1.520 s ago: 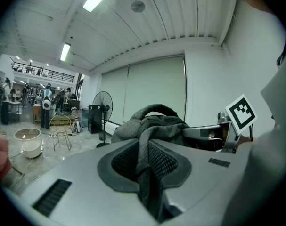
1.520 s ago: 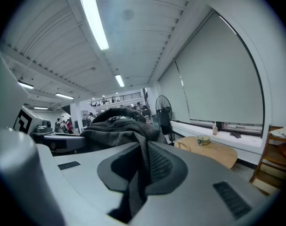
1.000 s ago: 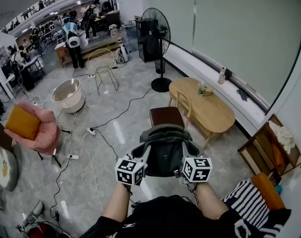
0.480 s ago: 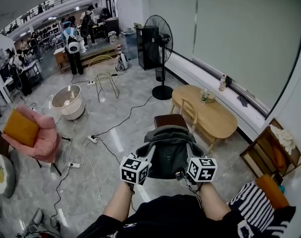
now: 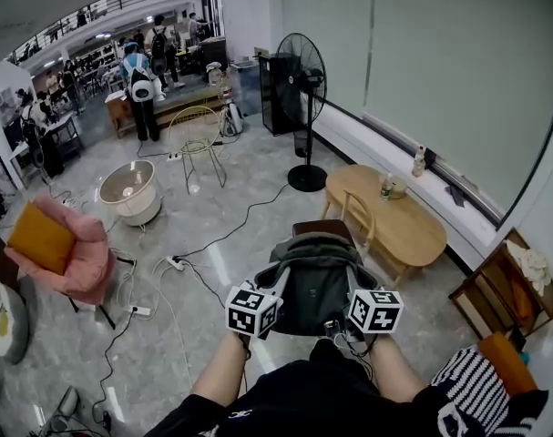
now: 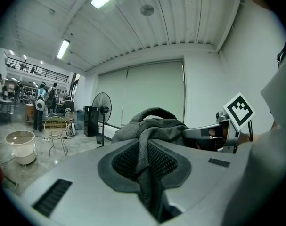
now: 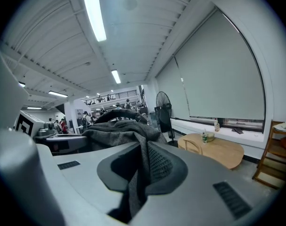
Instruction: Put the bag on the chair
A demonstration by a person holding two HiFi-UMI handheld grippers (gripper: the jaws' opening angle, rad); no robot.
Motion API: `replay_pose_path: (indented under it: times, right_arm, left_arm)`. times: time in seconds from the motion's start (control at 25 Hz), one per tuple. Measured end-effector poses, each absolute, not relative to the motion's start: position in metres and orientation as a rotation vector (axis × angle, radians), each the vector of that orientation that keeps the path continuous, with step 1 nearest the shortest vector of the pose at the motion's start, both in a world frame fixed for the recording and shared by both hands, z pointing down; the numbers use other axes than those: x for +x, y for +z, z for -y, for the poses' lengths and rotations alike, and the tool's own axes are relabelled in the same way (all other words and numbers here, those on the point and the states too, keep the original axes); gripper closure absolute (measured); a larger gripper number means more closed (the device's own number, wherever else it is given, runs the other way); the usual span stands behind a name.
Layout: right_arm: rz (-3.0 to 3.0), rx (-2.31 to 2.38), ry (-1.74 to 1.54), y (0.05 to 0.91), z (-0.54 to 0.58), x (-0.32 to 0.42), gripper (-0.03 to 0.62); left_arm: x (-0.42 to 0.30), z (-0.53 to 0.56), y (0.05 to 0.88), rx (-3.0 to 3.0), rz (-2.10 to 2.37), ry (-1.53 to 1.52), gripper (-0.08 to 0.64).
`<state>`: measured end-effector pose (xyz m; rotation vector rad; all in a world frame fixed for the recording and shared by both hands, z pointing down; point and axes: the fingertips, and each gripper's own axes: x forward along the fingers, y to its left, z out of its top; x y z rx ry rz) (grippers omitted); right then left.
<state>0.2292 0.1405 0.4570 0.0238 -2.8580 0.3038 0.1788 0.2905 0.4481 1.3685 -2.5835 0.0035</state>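
Observation:
A dark grey backpack hangs in front of me, held up from both sides. My left gripper is shut on a fold of the bag's grey fabric, which runs down between its jaws. On the other side, my right gripper is shut on a like fold of the bag. Just beyond the bag stands the chair, with a brown seat and a wooden back. The bag covers most of its seat in the head view.
A light oval wooden table with a bottle stands right of the chair. A black fan is behind it. Cables and a power strip cross the floor at left, near a pink armchair and a white tub. A wooden shelf is at far right.
The chair, table and fan have shifted a little right and down in the head view. The bag now hides more of the brown seat. Both grips are unchanged.

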Motion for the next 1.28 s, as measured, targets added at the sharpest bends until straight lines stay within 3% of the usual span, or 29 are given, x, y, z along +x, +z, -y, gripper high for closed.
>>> replay_pose_path:
  times: [0.36,1.0,1.28]
  right_arm:
    - [2.833,-0.014,0.327,0.482,-0.076,0.114,0.545]
    - [2.775,-0.065,0.304,0.477,0.112,-0.184,0.546]
    - [2.767,-0.061,0.314,0.481,0.173,-0.258,0.546]
  left_arm:
    - [0.069,-0.227,0.473,1.336,2.541,0.025,0.499]
    - [-0.23,-0.039,0.47,1.273,2.49,0.037,0.502]
    - [-0.308,0.024,0.479,1.28,2.467,0.05,0.503]
